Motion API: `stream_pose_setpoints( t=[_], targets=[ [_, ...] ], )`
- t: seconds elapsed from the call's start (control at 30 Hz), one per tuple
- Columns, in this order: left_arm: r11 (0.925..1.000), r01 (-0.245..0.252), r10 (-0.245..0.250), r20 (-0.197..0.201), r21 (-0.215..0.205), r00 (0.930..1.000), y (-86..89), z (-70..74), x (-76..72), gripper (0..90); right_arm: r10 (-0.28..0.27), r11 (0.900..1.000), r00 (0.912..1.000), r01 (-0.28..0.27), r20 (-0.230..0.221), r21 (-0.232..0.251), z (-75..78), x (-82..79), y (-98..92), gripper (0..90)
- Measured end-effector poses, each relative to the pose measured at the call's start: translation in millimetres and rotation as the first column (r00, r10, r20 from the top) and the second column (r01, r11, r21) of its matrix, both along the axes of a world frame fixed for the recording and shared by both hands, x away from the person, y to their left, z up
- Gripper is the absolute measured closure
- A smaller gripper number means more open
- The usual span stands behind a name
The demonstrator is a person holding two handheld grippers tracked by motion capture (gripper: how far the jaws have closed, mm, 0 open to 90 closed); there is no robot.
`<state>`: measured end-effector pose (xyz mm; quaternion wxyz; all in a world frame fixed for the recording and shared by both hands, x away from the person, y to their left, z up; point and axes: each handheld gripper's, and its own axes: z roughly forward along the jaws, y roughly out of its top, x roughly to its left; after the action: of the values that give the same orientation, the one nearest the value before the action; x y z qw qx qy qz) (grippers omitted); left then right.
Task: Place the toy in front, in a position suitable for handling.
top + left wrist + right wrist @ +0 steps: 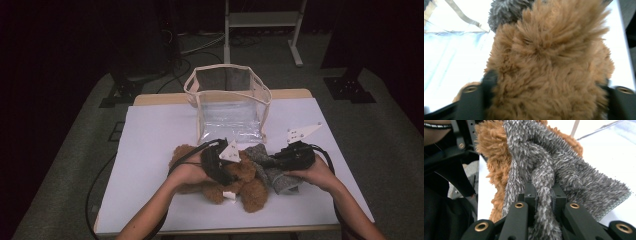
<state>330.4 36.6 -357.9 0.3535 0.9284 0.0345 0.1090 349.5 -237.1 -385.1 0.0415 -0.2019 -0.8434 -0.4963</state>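
Right gripper (pixel 541 195) was clamped on a fold of the grey cloth (pixel 574 177); left gripper (pixel 546 85) gripped the brown teddy bear (pixel 235 180), which lay mid-table before the clear bag (pixel 230 107). Best practice: maintain both grips and pull the cloth evenly.

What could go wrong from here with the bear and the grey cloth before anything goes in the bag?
1. The right gripper pinches only a bunched fold of the grey cloth; pulling may slip it free.
2. The left gripper straddles the brown teddy bear by its fluffy pile, so it could slide out.
3. The clear bag stands close behind; a jerk could tip it.
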Motion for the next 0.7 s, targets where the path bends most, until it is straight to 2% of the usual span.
stream_pose_setpoints(
  t=[0.1, 0.13, 0.2, 0.23, 0.3, 0.33, 0.4, 0.47, 0.53, 0.63, 0.7],
  targets=[
    [0.9962, 0.005, -0.008, -0.033, -0.087, 0.9994, -2.5, 8.1, 0.6, 40.3, -0.007, 1.000, 0.9999, 0.007, 0.008, 0.026, 5.4, -1.8, -7.4, 78.7],
    [0.9947, 0.011, -0.015, -0.034, -0.102, 0.9993, -4.7, 10.3, 0.5, 40.3, -0.010, 0.999, 0.9999, 0.010, 0.013, 0.032, 9.1, -3.0, -10.9, 78.7],
    [0.9881, 0.016, -0.022, -0.038, -0.153, 0.9990, -9.4, 13.3, -0.3, 40.3, -0.019, 0.999, 0.9991, 0.017, 0.038, 0.032, 18.4, -6.7, -17.7, 78.8],
    [0.9827, 0.022, -0.030, -0.040, -0.184, 0.9987, -11.5, 14.9, -0.9, 40.3, -0.021, 0.999, 0.9985, 0.019, 0.051, 0.031, 24.0, -9.0, -20.9, 78.7],
    [0.9647, 0.031, -0.047, -0.057, -0.262, 0.9973, -16.0, 19.7, -1.9, 40.3, -0.023, 0.999, 0.9965, 0.020, 0.080, 0.032, 40.6, -14.3, -28.5, 78.8],
    [0.9580, 0.034, -0.053, -0.060, -0.285, 0.9968, -17.0, 21.9, -2.0, 40.2, -0.023, 0.999, 0.9951, 0.019, 0.096, 0.037, 49.2, -16.3, -31.2, 78.8],
    [0.9373, 0.035, -0.063, -0.071, -0.347, 0.9955, -19.1, 25.1, -2.6, 39.5, -0.019, 0.999, 0.9922, 0.015, 0.123, 0.037, 64.9, -19.7, -33.9, 78.7],
    [0.9269, 0.032, -0.063, -0.073, -0.374, 0.9954, -18.8, 24.1, -3.9, 38.1, -0.012, 1.000, 0.9889, 0.009, 0.148, 0.023, 79.7, -22.5, -32.9, 78.8],
    [0.9256, 0.023, -0.056, -0.076, -0.378, 0.9955, -12.8, 19.3, -5.1, 36.4, 0.005, 1.000, 0.9859, -0.001, 0.167, -0.023, 85.2, -22.9, -23.9, 78.8],
    [0.9204, -0.004, -0.033, -0.087, -0.391, 0.9956, 5.9, 13.0, -8.1, 33.9, 0.038, 0.997, 0.9871, -0.028, 0.156, -0.067, 81.7, -18.5, -2.7, 78.9],
    [0.9231, -0.023, -0.011, -0.086, -0.384, 0.9962, 19.8, 13.9, -11.4, 28.9, 0.062, 0.995, 0.9865, -0.050, 0.152, -0.082, 81.4, -14.9, 13.5, 79.0]
  ],
)
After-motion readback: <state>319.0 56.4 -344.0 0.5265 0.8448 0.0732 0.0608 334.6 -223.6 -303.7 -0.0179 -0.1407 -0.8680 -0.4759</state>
